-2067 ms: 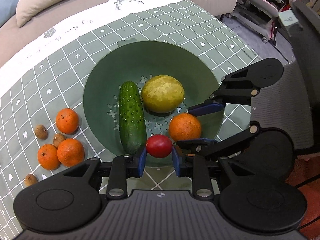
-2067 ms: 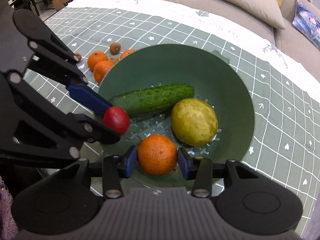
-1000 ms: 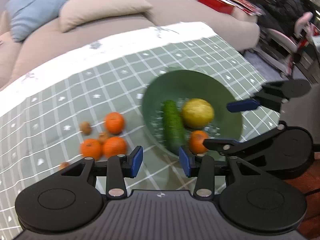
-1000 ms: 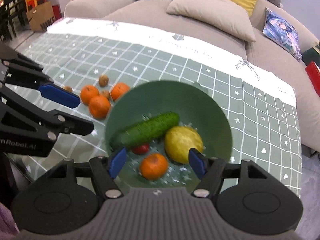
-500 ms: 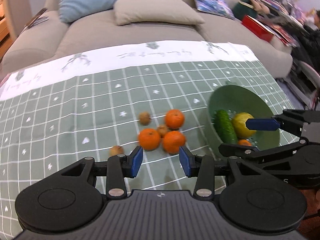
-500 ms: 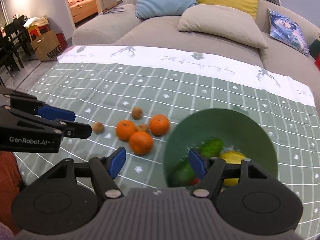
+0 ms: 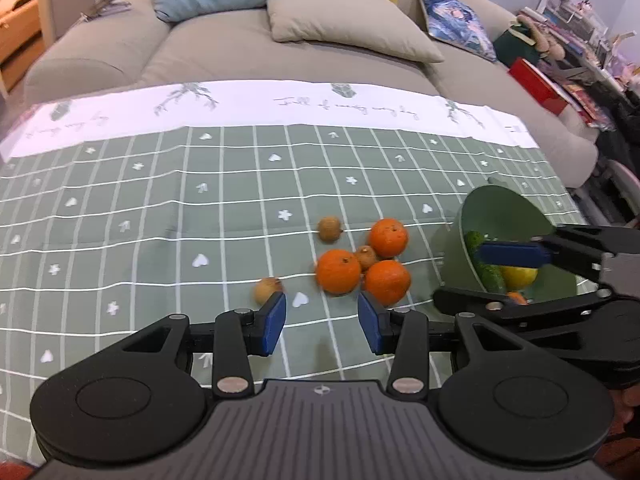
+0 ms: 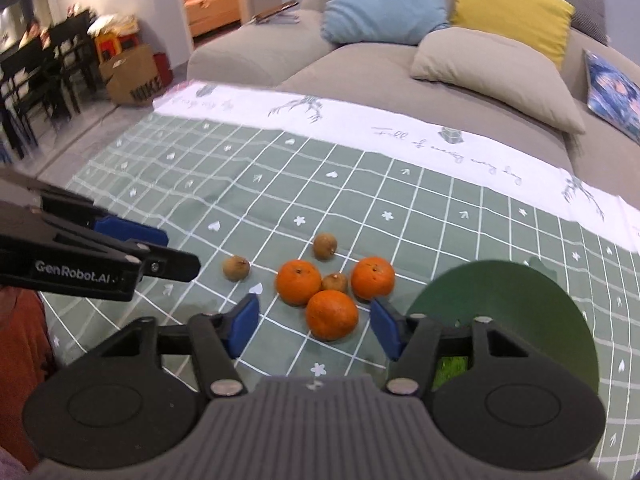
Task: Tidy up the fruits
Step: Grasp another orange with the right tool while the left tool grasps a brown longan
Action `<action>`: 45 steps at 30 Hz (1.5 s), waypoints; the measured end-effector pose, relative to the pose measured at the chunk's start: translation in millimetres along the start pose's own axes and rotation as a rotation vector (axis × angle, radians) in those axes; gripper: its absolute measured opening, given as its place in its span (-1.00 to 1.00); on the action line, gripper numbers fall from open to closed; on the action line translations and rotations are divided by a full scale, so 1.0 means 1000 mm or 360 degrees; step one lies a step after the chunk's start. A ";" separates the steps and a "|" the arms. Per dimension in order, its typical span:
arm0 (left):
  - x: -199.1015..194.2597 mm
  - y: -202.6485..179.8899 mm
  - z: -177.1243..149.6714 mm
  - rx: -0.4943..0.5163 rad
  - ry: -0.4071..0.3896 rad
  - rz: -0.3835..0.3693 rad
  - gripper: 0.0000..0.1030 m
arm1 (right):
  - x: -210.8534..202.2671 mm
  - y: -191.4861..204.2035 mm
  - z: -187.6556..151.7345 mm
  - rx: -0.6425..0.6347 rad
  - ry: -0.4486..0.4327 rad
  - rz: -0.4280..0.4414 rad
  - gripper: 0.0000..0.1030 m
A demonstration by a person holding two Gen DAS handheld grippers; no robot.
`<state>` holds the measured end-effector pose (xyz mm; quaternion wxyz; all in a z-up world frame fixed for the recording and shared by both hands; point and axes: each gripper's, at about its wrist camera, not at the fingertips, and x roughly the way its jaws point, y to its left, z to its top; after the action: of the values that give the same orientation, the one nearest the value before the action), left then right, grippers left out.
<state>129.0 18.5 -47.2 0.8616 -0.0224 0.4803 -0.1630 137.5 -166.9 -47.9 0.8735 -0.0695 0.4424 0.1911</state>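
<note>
Three oranges [image 8: 331, 314] lie close together with small brown fruits [image 8: 324, 245] on the checked cloth [image 7: 160, 216] beside the green bowl [image 8: 520, 304], while the left gripper [image 7: 322, 322] stands open and empty and the right gripper [image 8: 316, 326], its jaws just closing, holds nothing.

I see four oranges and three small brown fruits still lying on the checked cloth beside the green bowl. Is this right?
Not quite: there are three oranges on the checked cloth, not four. The three small brown fruits and the green bowl beside them are as you say. The right wrist view shows all six clearly.
</note>
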 end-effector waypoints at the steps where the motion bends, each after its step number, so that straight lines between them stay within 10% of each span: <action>1: 0.003 0.001 0.001 -0.0002 0.0006 -0.0011 -0.04 | 0.004 0.001 0.002 -0.0031 0.0012 -0.0002 0.04; 28: 0.085 0.039 -0.004 0.0008 0.0127 0.0070 -0.05 | 0.092 0.020 0.002 -0.0650 0.0310 -0.0047 -0.10; 45: 0.097 0.040 -0.004 -0.0028 0.0189 0.0086 -0.46 | 0.098 0.020 -0.005 -0.0687 0.0286 -0.0110 -0.30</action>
<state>183.4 27.7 -136.4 0.8353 -0.0072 0.5325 -0.1363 178.2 -123.3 -128.3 0.8014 -0.2864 0.4647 0.2444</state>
